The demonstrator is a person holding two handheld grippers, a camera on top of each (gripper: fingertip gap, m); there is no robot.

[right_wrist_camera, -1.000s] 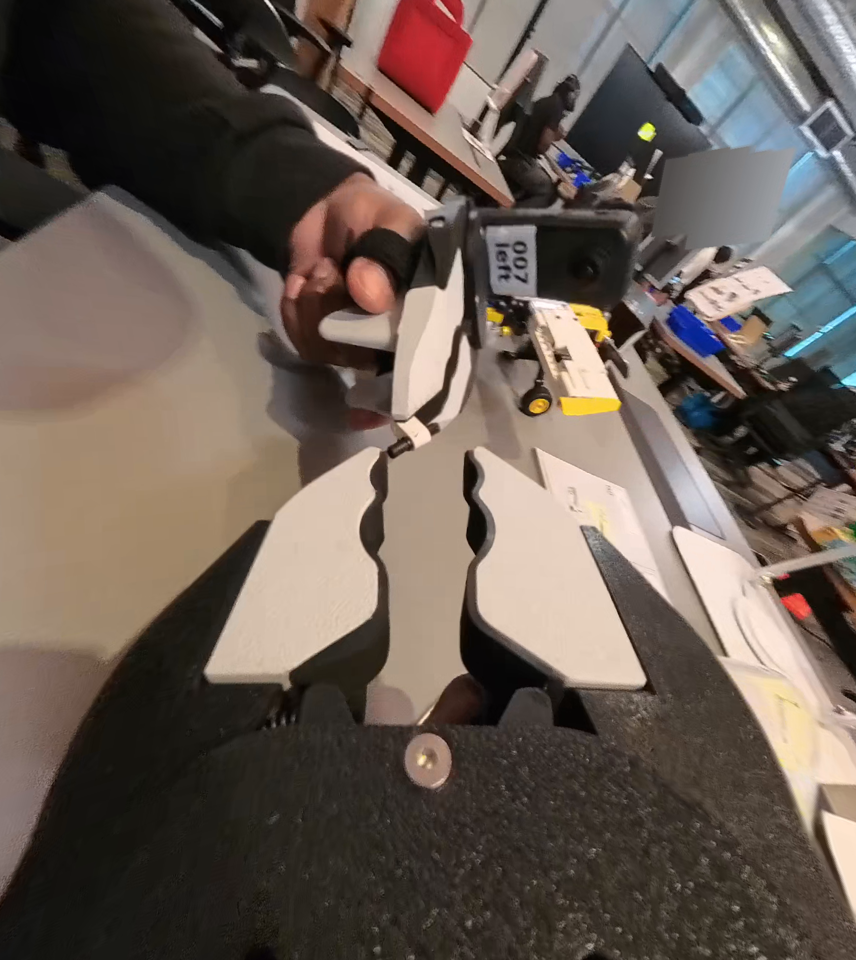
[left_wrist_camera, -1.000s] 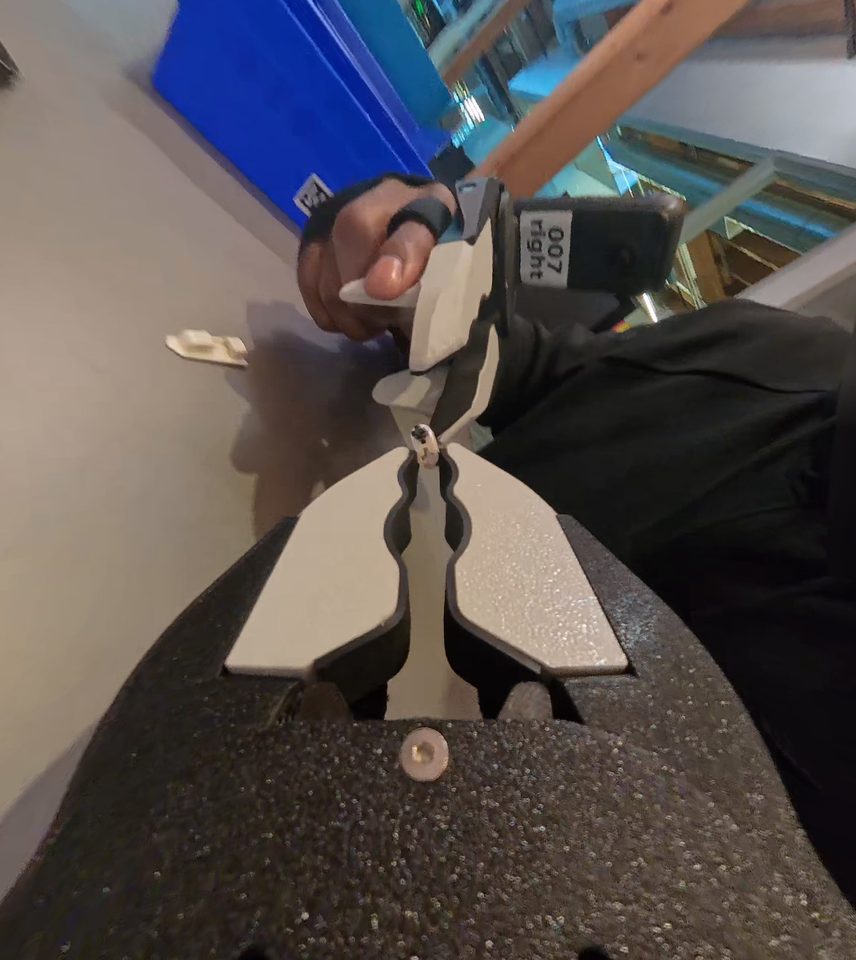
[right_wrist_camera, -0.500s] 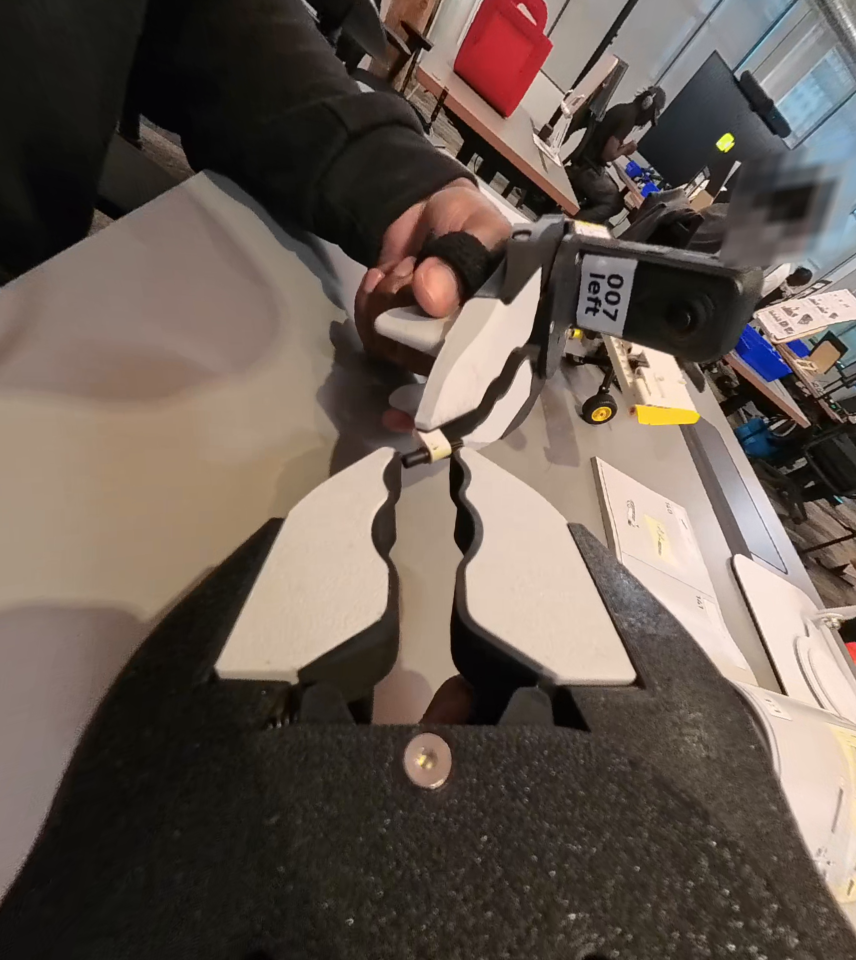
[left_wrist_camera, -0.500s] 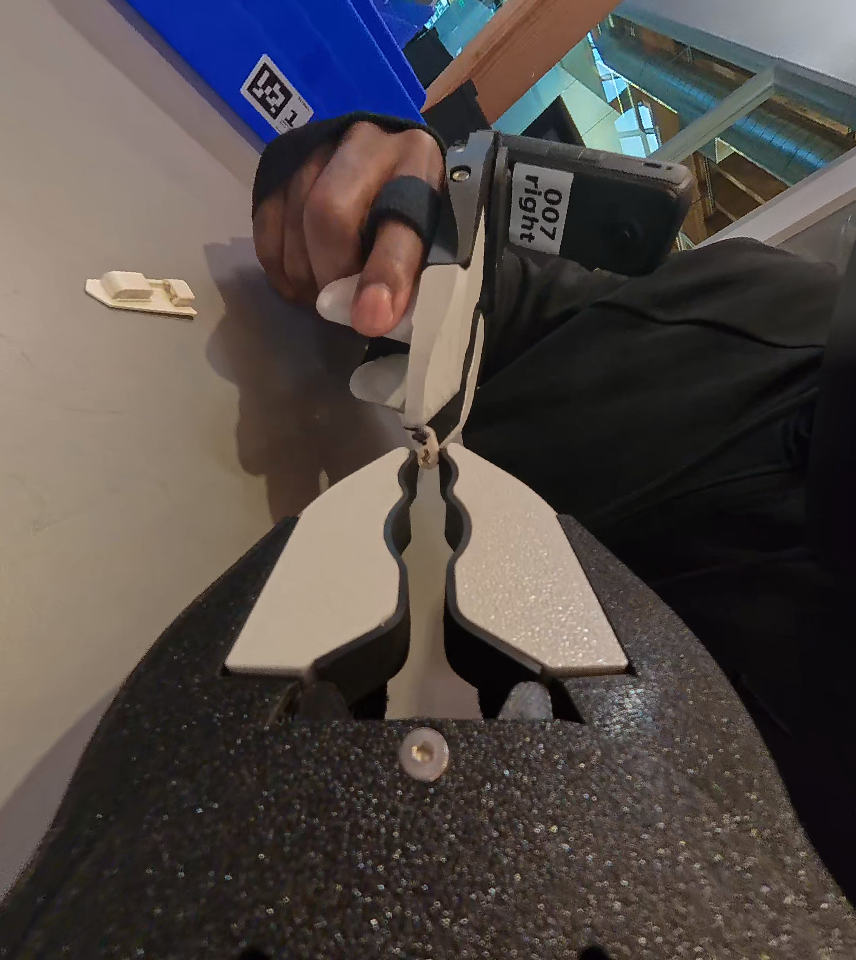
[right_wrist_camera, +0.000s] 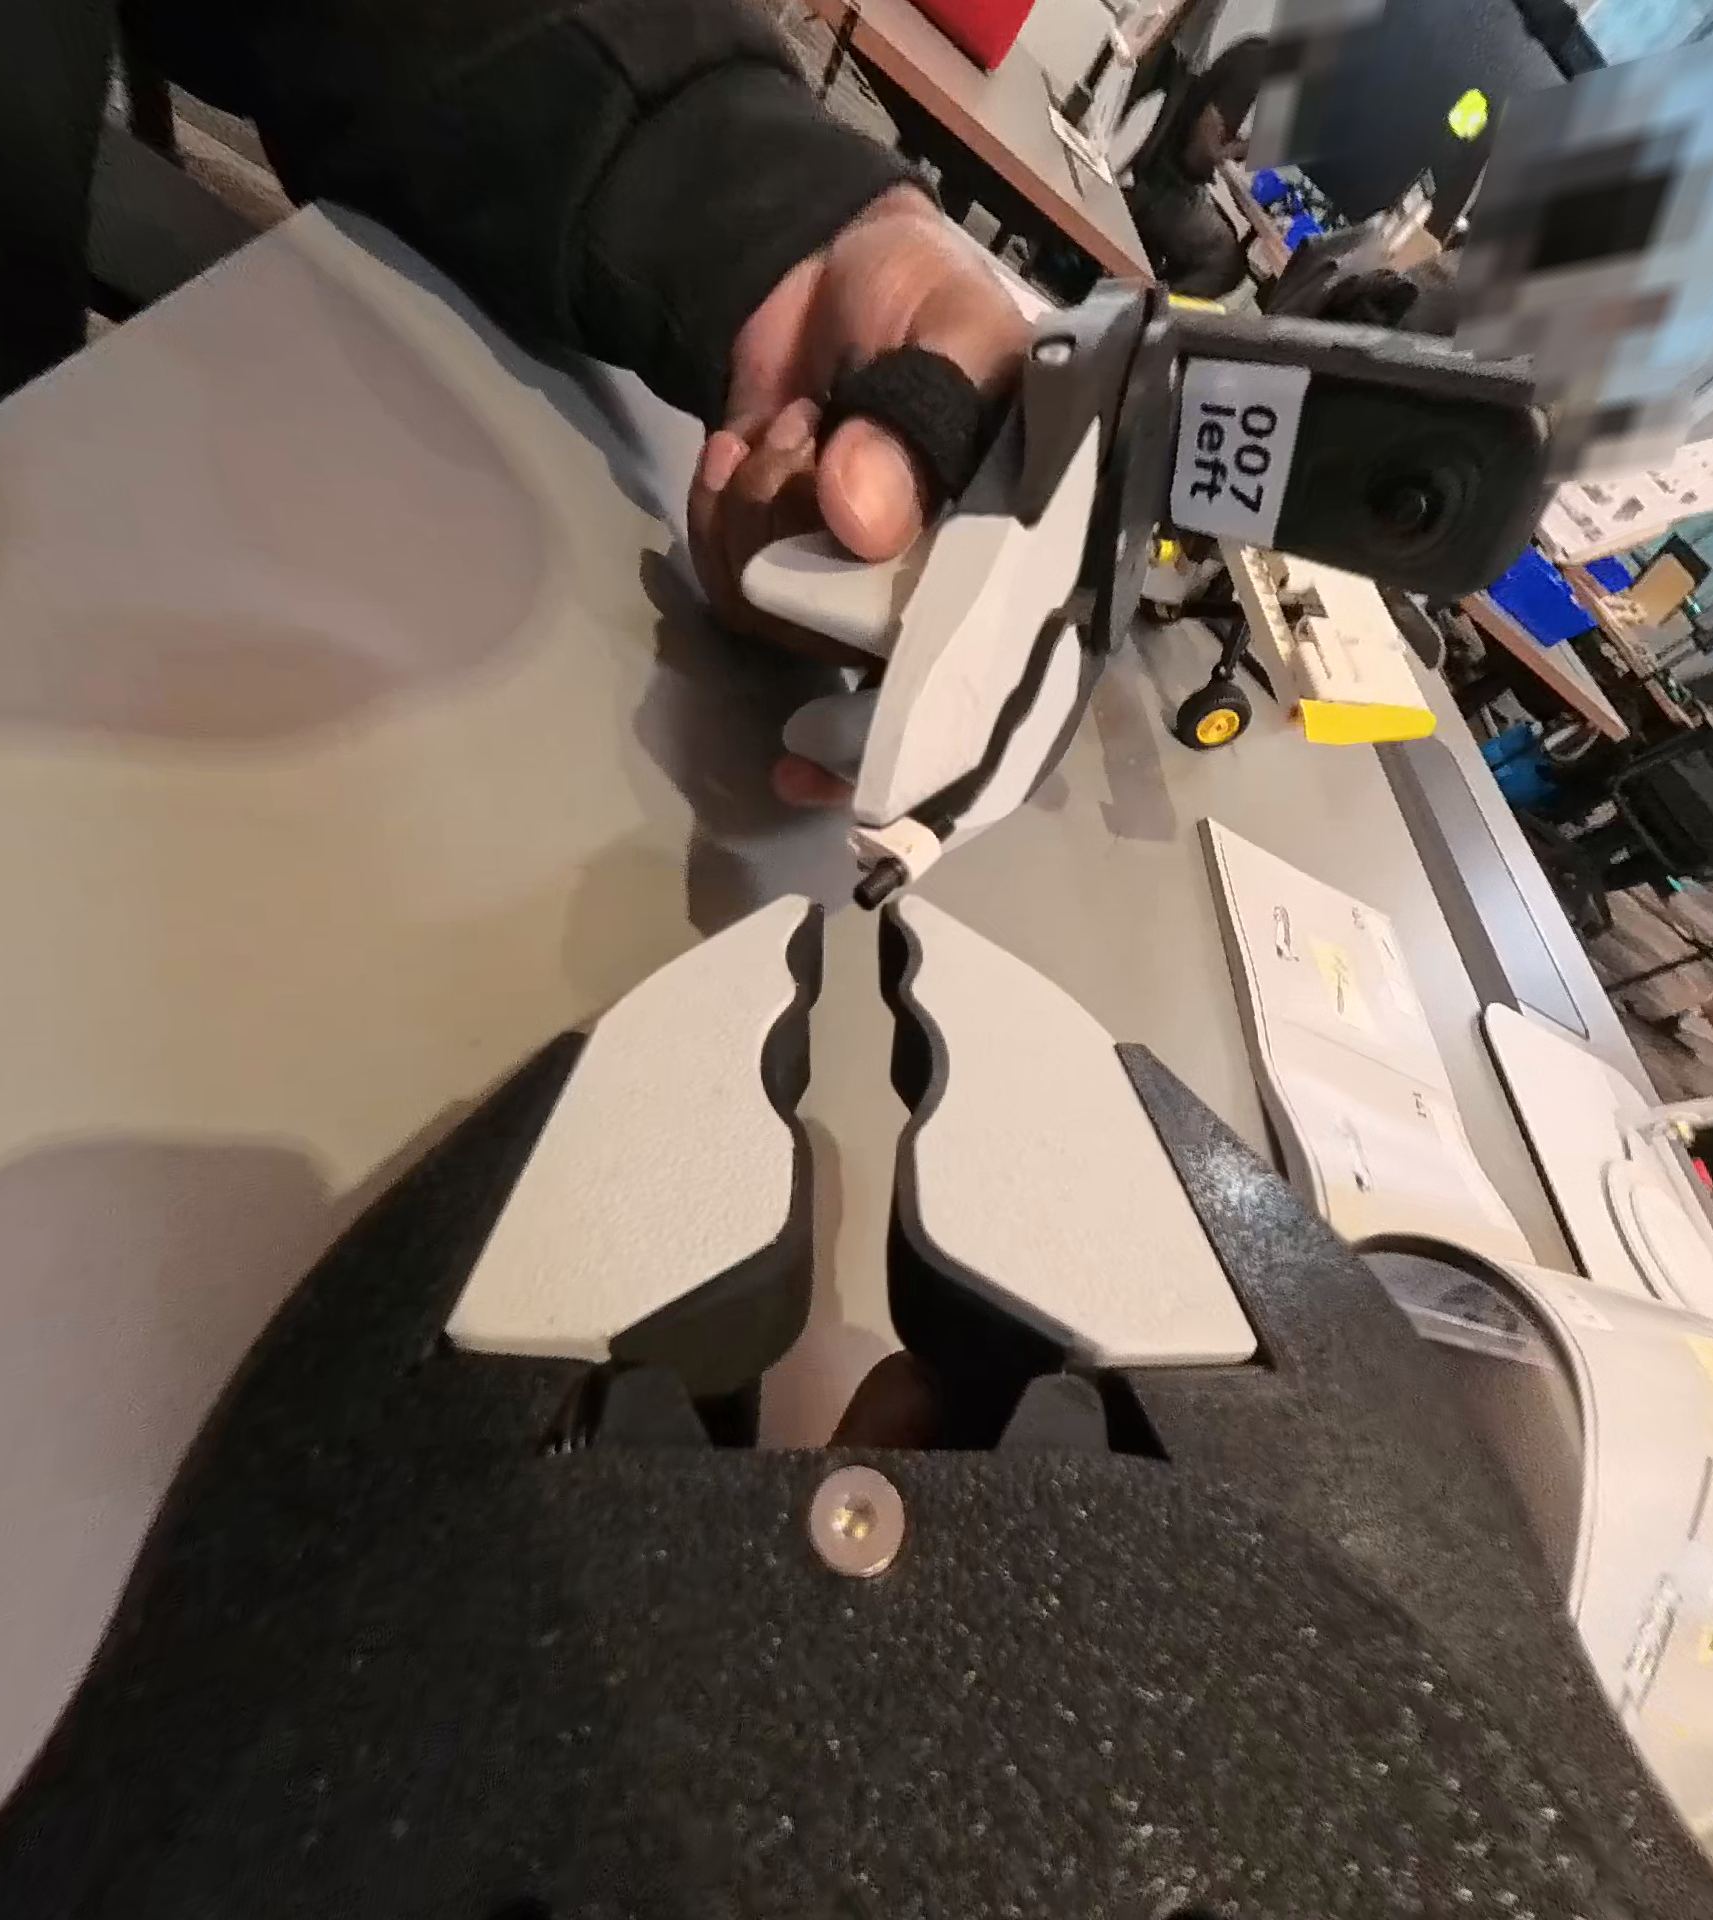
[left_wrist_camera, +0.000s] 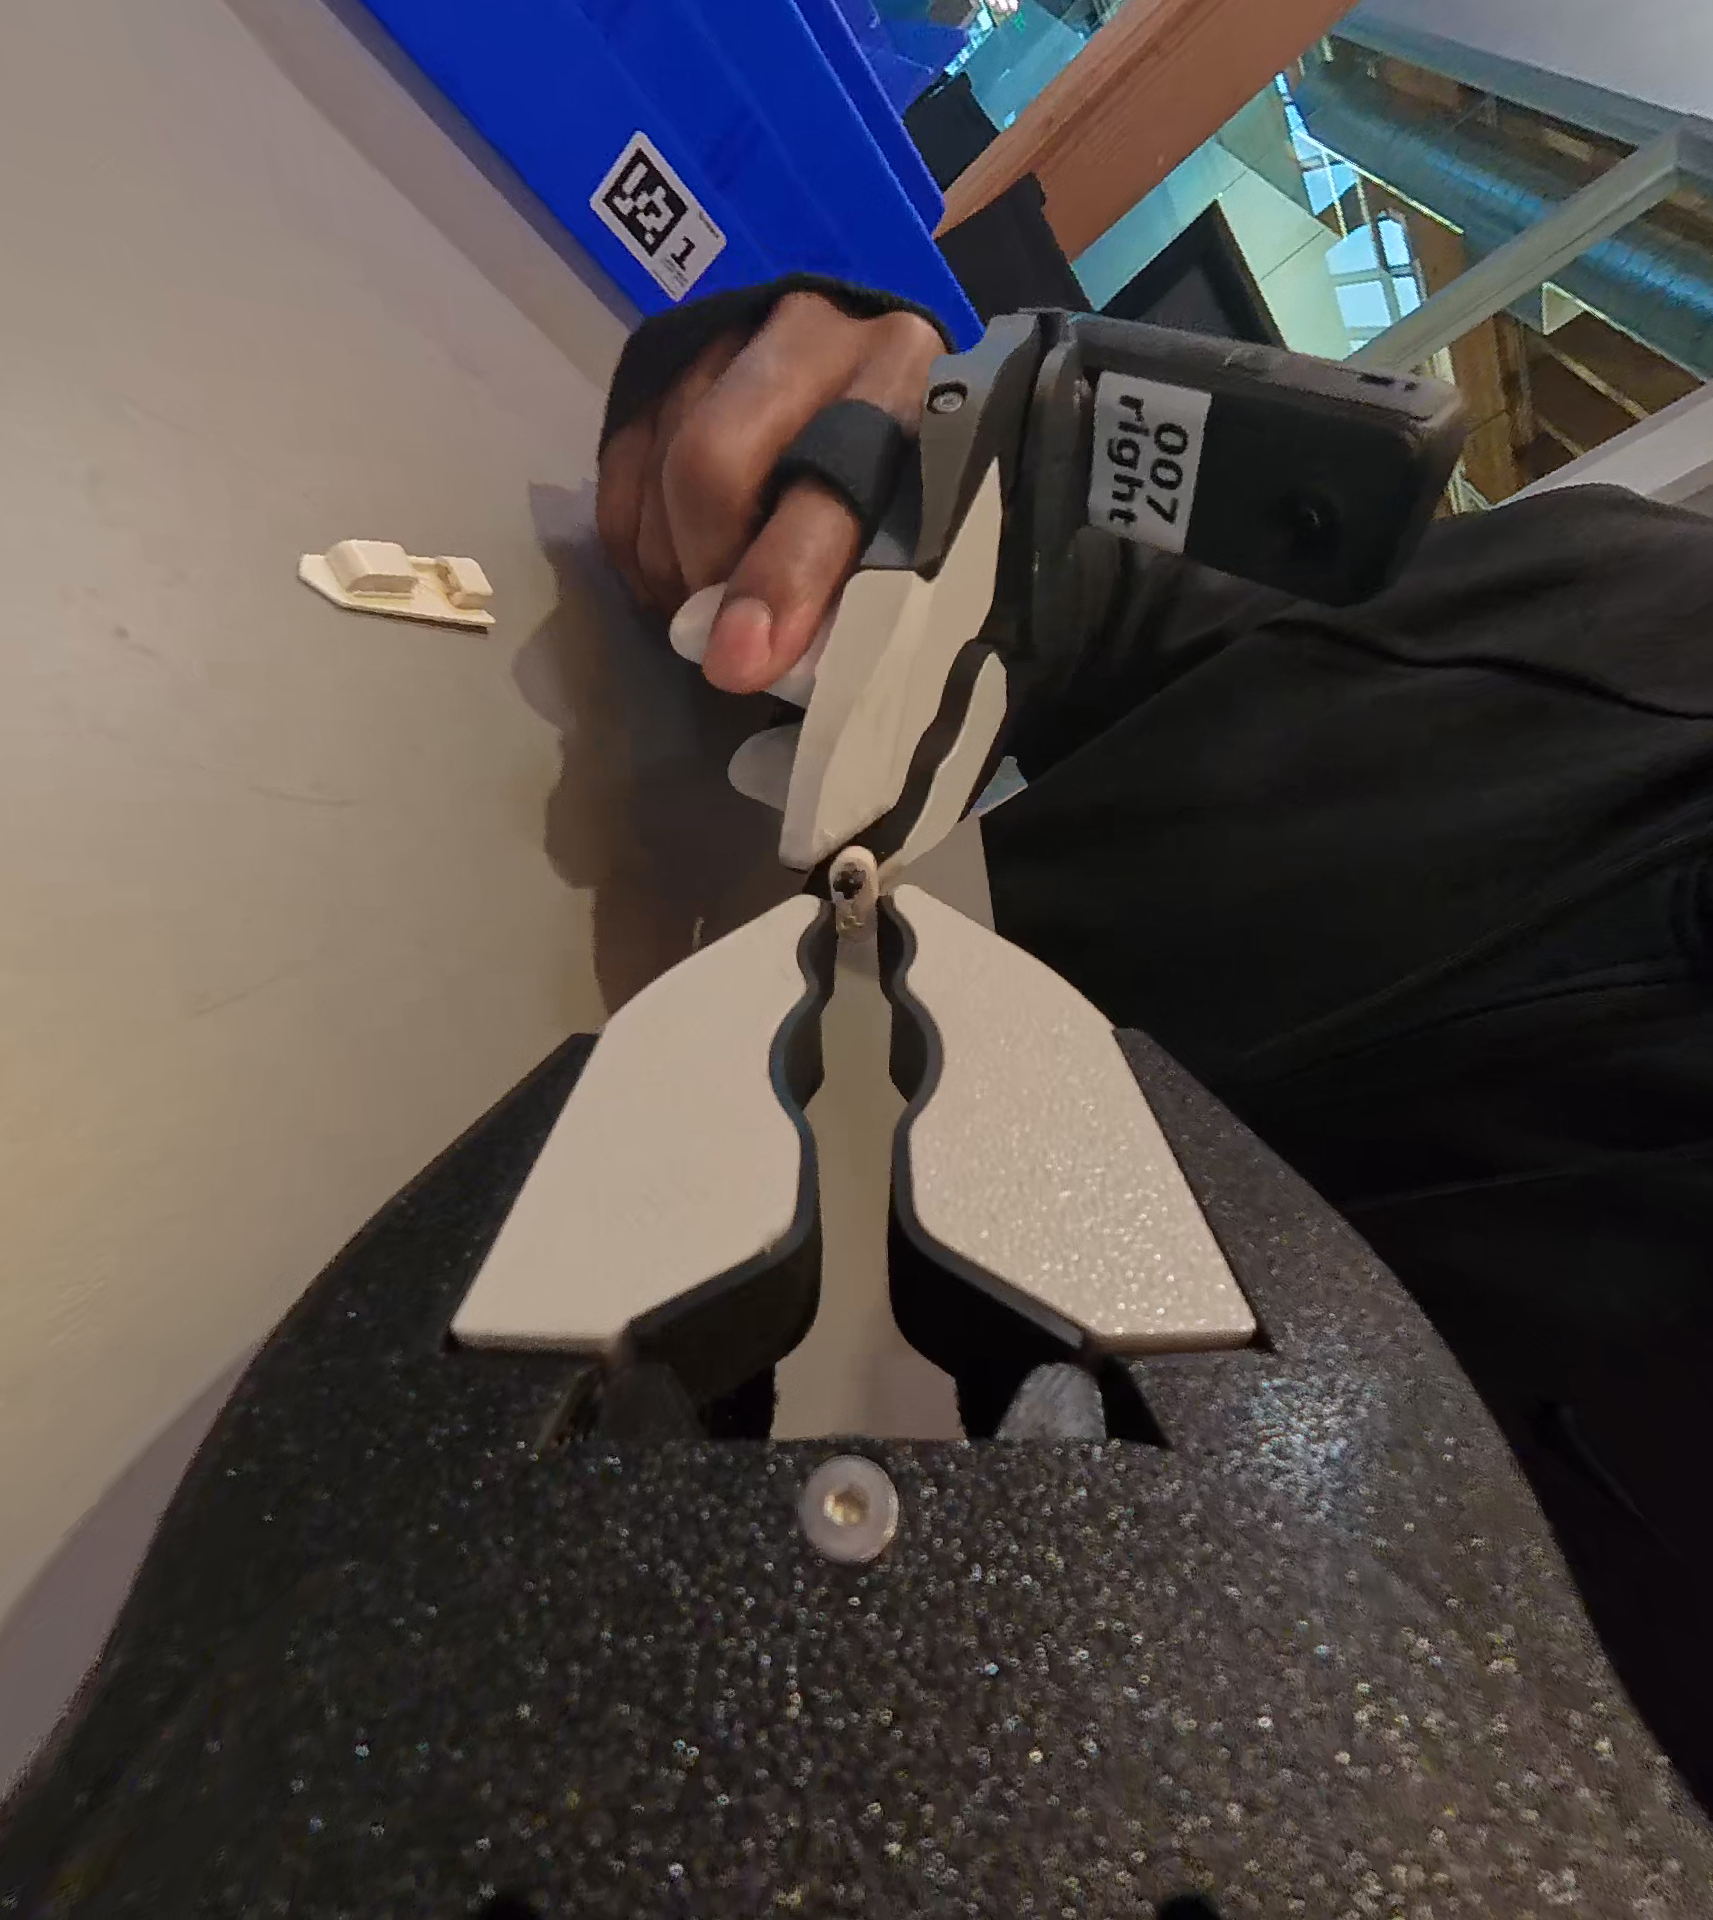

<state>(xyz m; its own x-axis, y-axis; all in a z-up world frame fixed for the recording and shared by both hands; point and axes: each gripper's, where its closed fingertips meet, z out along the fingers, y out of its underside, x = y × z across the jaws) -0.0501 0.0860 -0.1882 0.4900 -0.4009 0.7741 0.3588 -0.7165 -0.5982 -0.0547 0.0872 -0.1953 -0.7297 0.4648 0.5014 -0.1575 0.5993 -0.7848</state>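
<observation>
My left gripper (left_wrist_camera: 852, 920) is shut on a small white connector piece (left_wrist_camera: 854, 902) that has a black pin through it. In the right wrist view the same piece (right_wrist_camera: 909, 844) sits at the left gripper's tips (right_wrist_camera: 899, 831), and the black pin (right_wrist_camera: 878, 886) sticks out toward my right gripper (right_wrist_camera: 850, 914). The right gripper's jaws stand narrowly apart, with the pin's end just at their tips and a gap still showing. In the left wrist view the right gripper (left_wrist_camera: 857, 852) comes in from above, tip to tip with the left one. Both are held above the grey table (left_wrist_camera: 156, 831).
A flat white brick piece (left_wrist_camera: 395, 582) lies on the table to the left. A blue bin (left_wrist_camera: 686, 135) stands behind it. A toy vehicle with yellow wheels (right_wrist_camera: 1278, 644), an open booklet (right_wrist_camera: 1351, 1049) and a white cylinder (right_wrist_camera: 1662, 1475) are on the right. Less than 4 cm separates the two grippers' tips.
The right gripper's jaws have narrowed steadily while it moved in onto the pin's end. The left gripper has kept its grip on the white piece and tilted a little.
</observation>
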